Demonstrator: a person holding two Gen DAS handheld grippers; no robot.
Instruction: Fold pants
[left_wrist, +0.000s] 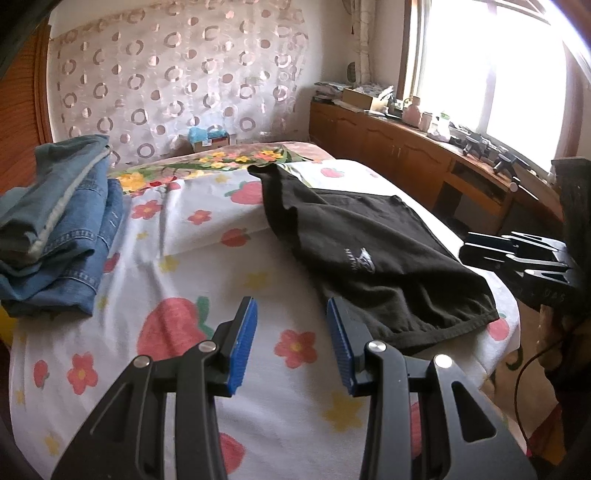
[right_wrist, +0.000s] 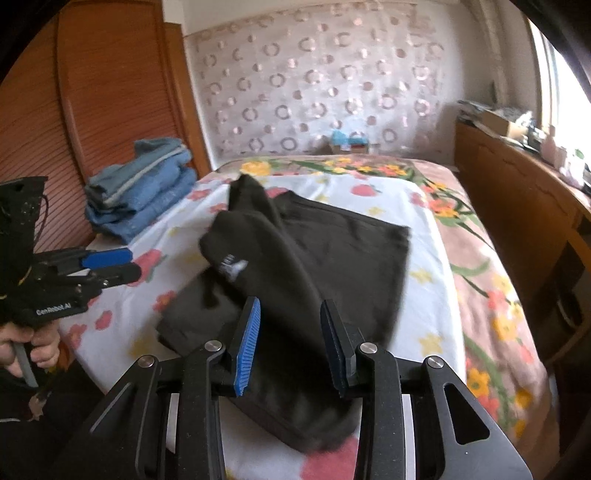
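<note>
Black pants (left_wrist: 373, 243) with a small white logo lie loosely folded on the flowered bed sheet (left_wrist: 207, 236); they also show in the right wrist view (right_wrist: 306, 266). My left gripper (left_wrist: 291, 343) is open and empty, hovering over the sheet just left of the pants' near hem. My right gripper (right_wrist: 290, 343) is open and empty, hovering over the pants' near end. The right gripper also shows in the left wrist view (left_wrist: 517, 254), and the left gripper in the right wrist view (right_wrist: 110, 264).
A stack of folded blue jeans (left_wrist: 59, 229) sits at the bed's left side, also visible in the right wrist view (right_wrist: 144, 188). A wooden cabinet (left_wrist: 406, 147) with clutter runs under the window on the right. A wooden wardrobe (right_wrist: 92, 92) stands on the left.
</note>
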